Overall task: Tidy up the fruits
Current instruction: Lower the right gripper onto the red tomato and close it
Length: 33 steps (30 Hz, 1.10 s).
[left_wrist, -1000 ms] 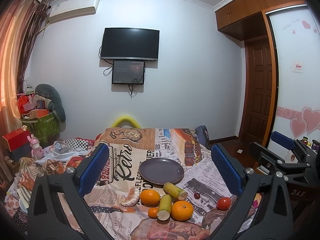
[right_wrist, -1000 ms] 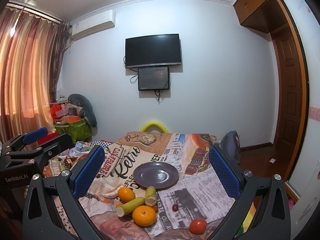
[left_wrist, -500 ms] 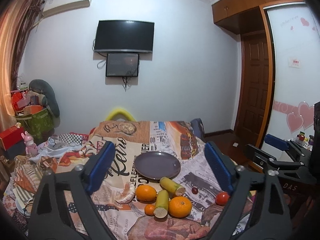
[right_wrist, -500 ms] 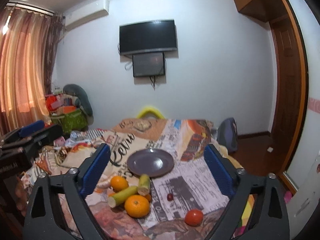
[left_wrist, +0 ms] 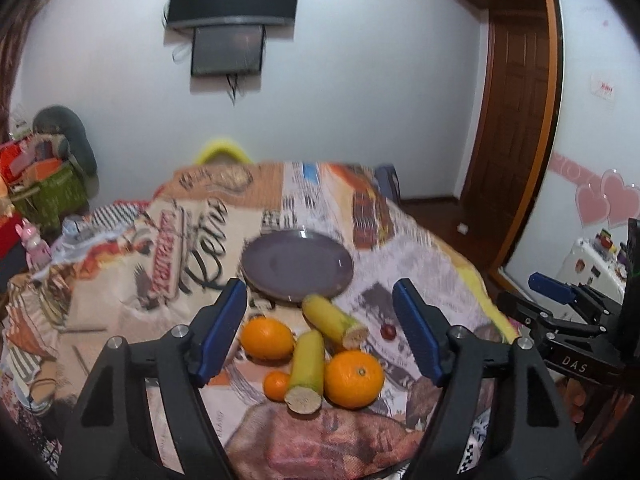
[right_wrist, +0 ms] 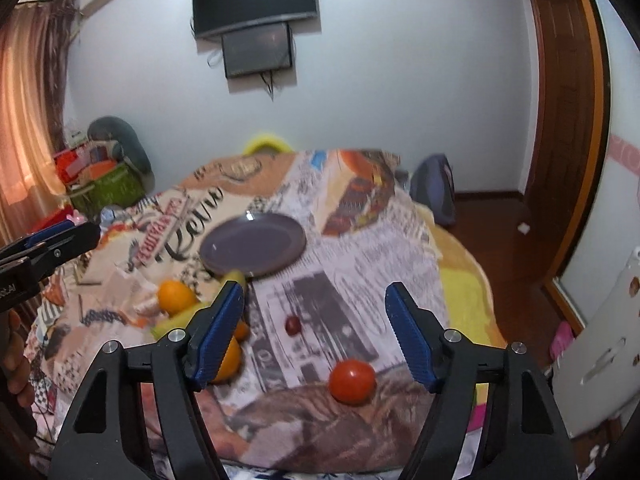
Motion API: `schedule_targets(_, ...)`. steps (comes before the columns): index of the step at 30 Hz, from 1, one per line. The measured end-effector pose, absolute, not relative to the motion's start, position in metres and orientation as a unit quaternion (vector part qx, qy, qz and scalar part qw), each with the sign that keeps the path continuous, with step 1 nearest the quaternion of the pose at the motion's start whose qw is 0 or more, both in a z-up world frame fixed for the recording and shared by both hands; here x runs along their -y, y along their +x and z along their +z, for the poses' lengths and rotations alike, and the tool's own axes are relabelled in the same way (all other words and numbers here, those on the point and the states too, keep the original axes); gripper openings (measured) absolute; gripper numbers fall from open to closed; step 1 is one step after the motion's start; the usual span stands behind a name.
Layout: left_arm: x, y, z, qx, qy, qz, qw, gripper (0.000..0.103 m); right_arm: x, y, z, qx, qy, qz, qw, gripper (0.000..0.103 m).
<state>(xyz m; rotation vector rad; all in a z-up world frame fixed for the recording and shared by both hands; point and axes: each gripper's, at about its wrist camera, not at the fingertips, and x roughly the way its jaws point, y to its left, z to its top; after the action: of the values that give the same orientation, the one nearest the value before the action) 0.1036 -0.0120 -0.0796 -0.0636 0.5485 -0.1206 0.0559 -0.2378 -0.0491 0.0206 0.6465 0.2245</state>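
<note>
White walls and a dark wall television stood behind the newsprint-patterned tablecloth (left_wrist: 400, 240). Both tools had dipped toward the fruit, jaws narrowing yet apart and empty: the left gripper (left_wrist: 318, 332) over two big oranges (left_wrist: 353, 373) and yellow-green cane pieces (left_wrist: 307, 364), the right gripper (right_wrist: 314, 330) above a red tomato (right_wrist: 352, 376). Beyond them, the round grey plate (left_wrist: 298, 266) was bare, so no sorting had begun.
</note>
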Motion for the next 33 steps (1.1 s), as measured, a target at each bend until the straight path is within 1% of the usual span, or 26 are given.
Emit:
schedule_targets(3,0.019,0.116,-0.097,-0.302,-0.032,-0.066,0.950,0.068,0.242,0.060,-0.062,-0.340,0.010,0.111,0.934,0.070)
schedule_targets(7,0.031,0.130,-0.120,-0.336,-0.030,-0.077,0.938,0.065,0.244,0.065,-0.078,-0.363,0.005,0.114,0.925,0.070)
schedule_targets(9,0.037,0.135,-0.129,-0.350,-0.027,-0.083,0.933,0.062,0.245,0.066,-0.084,-0.374,0.004,0.116,0.920,0.070)
schedule_targets(15,0.054,0.148,-0.160,-0.402,-0.024,-0.100,0.910,0.061,0.254,0.073,-0.104,-0.401,0.014,0.116,0.909,0.070)
schedule_targets(22,0.065,0.156,-0.187,-0.440,-0.017,-0.089,0.893,0.061,0.256,0.078,-0.125,-0.426,0.017,0.126,0.896,0.070)
schedule_targets(31,0.070,0.163,-0.197,-0.441,0.009,-0.077,0.894,0.061,0.263,0.087,-0.151,-0.457,0.040,0.135,0.878,0.070)
schedule_targets(33,0.068,0.169,-0.200,-0.443,0.011,-0.077,0.893,0.061,0.264,0.088,-0.155,-0.464,0.047,0.140,0.874,0.068)
